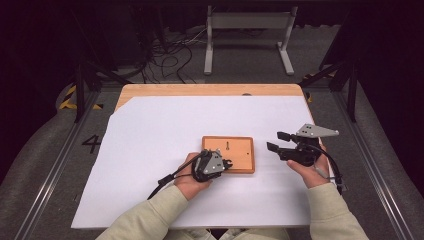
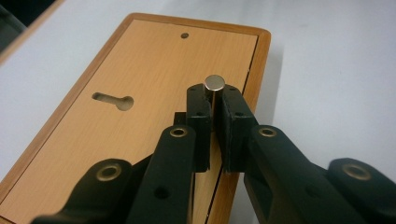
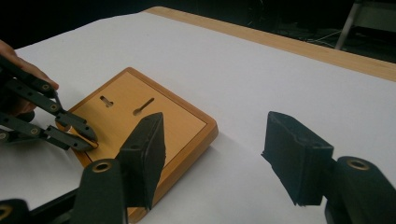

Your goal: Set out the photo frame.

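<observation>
A: Where the left hand-held gripper (image 2: 213, 109) meets the wooden board (image 2: 135, 88), what does it grasp?

B: Its jaws are clenched on a small metal pin (image 2: 214, 84), held upright, its round flat top just above the jaw tips. In the left gripper view, the pin stands over the board's inner panel close to the seam at the 3 o'clock edge. A keyhole slot (image 2: 113, 100) lies at 9 o'clock from the pin, a small round hole (image 2: 185, 35) at 12 o'clock.

A: And the right hand-held gripper (image 1: 279, 141)?

B: Released: its jaws stand wide apart, holding nothing. In the high view it sits at 3 o'clock from the board, apart from it, over the white sheet (image 1: 165, 125) covering the worktop (image 1: 150, 90).

A: Where is the board itself?

B: Flat on the sheet, near the 6 o'clock edge, between the two grippers.
</observation>
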